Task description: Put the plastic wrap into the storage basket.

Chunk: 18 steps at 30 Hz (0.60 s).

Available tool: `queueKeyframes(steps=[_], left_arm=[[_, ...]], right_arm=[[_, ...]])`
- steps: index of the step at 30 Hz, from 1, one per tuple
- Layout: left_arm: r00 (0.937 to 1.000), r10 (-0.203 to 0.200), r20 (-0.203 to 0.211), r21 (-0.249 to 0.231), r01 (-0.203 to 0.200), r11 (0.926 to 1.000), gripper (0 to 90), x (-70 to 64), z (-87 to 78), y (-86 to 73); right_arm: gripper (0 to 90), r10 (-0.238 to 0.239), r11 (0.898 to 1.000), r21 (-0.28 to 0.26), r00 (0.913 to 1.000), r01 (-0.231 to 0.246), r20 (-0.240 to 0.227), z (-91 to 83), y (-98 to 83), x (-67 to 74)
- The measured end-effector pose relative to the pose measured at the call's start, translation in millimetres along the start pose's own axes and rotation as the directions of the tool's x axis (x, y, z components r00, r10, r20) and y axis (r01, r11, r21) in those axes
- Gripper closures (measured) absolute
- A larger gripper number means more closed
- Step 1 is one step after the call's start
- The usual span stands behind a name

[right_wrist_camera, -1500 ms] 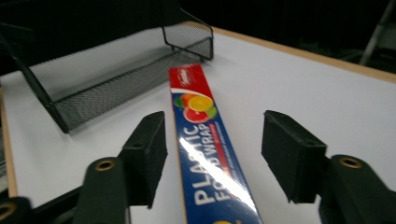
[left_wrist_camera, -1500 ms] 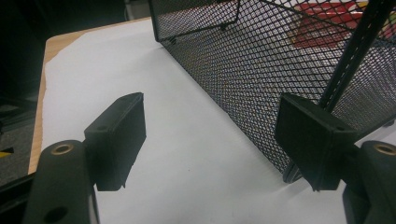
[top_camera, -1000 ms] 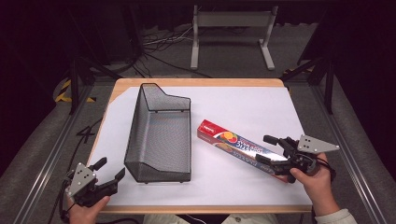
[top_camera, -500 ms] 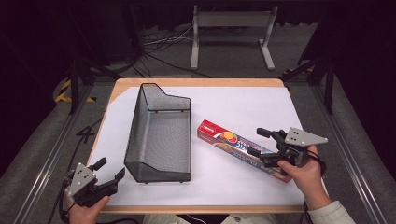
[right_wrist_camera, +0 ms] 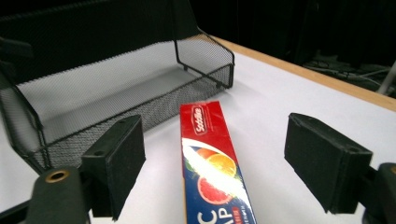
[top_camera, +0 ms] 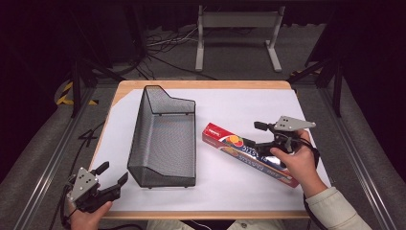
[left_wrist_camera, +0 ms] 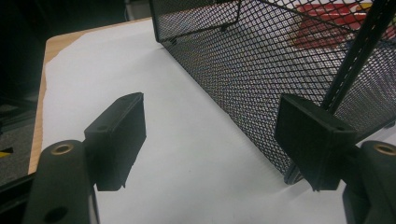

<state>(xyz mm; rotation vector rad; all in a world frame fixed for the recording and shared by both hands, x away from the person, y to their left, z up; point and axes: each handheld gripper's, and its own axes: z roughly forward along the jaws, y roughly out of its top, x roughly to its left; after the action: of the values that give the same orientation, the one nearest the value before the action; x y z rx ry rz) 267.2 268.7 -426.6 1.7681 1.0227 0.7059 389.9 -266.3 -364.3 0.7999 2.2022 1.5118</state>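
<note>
Both grippers spread: right gripper (top_camera: pixel 253 134) straddles wrap box (top_camera: pixel 249 154) (untouched); left gripper (top_camera: pixel 111 174) beside mesh basket (top_camera: pixel 165 139).

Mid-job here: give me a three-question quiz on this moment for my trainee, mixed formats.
1. True or false: the right gripper is clamped shut on the red box.
2. Multiple choice: the mesh basket holds A) the box, B) nothing, C) a gripper.
3. Fill in: the left gripper is near the table's ___ left corner.

Key
1. False: its jaws are open, either side of the box.
2. B.
3. Near; it is open, beside the basket, touching nothing.
</note>
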Motion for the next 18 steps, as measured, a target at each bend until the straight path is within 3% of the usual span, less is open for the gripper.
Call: queueKeyframes(steps=[7,8,9,13,16,18], left_arm=[[1.0000,0.002,0.001,0.000,-0.002,1.0000,25.7,-0.4,0.6,0.3],[1.0000,0.002,0.001,0.000,-0.002,1.0000,25.7,-0.4,0.6,0.3],[1.0000,0.003,0.003,0.002,-0.003,1.0000,25.7,-0.5,1.0,0.3],[1.0000,0.002,0.001,0.002,-0.002,1.0000,25.7,0.1,0.6,0.1],[1.0000,0.003,0.001,0.002,-0.003,1.0000,25.7,-0.2,0.7,0.1],[1.0000,0.003,0.002,0.002,-0.003,1.0000,25.7,-0.3,0.9,0.2]], right_arm=[[15.7,0.008,0.991,0.135,0.9999,-0.010,0.011,13.0,-1.5,-7.5],[15.7,0.008,0.991,0.135,0.9999,-0.010,0.011,13.0,-1.5,-7.5],[15.5,0.000,0.984,0.176,1.0000,-0.001,0.007,16.2,-4.2,-8.9],[15.5,0.001,0.978,0.209,0.9999,-0.003,0.011,19.1,-7.6,-10.1],[16.9,0.019,0.961,0.275,0.9995,-0.025,0.025,22.8,-12.1,-10.6],[16.9,0.027,0.957,0.290,0.9993,-0.033,0.025,23.8,-13.1,-10.7]])
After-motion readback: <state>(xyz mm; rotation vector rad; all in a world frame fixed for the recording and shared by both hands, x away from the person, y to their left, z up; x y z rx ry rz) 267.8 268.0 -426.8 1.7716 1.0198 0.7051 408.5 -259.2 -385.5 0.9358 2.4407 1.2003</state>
